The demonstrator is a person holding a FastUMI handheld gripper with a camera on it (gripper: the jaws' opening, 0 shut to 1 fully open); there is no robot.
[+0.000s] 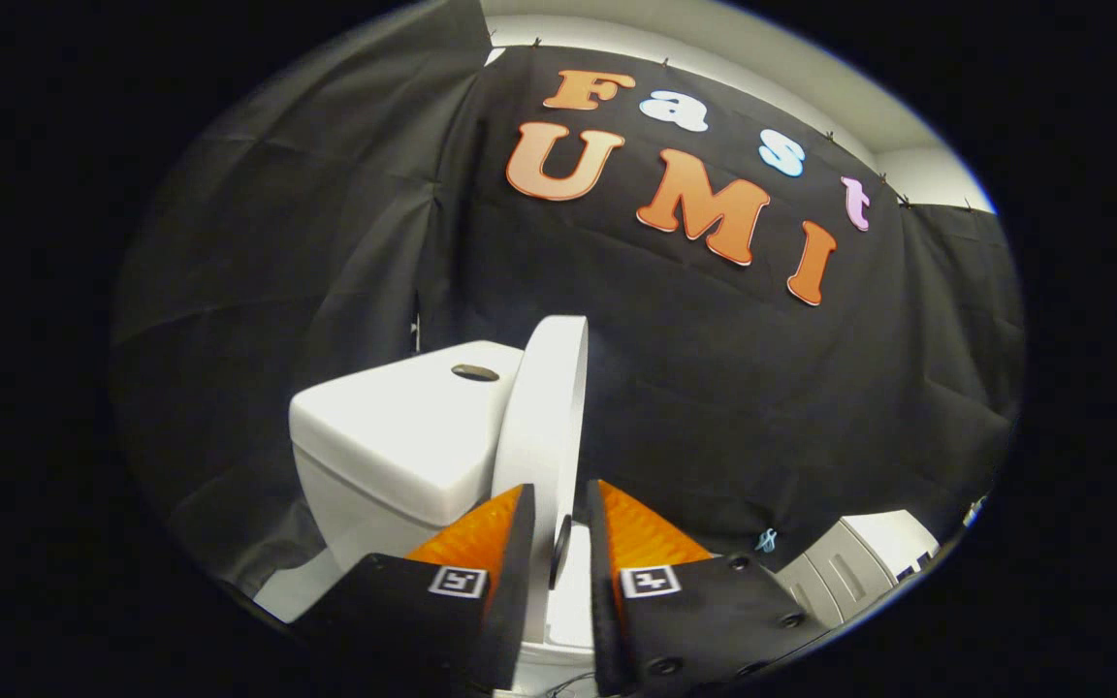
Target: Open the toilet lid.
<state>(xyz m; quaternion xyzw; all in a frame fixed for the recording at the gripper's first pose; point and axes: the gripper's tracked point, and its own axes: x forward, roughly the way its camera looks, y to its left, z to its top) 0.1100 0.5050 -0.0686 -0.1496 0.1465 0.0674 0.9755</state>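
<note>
The white toilet lid (549, 407) stands raised almost upright, seen edge-on, leaning back toward the white tank (394, 427). My gripper (558, 494) straddles the lid's lower edge, one finger on each face, and both fingers appear to press on it. A small dark bumper (563, 548) on the lid's underside shows between the fingers. Below the fingers a strip of the white seat or bowl (568, 606) is visible; the rest of it is hidden by the gripper.
An oval flush button (474, 371) sits on top of the tank. The black cloth wall hangs close behind the toilet and to both sides. A white ribbed plastic object (859, 562) stands to the right of the fingers, low down.
</note>
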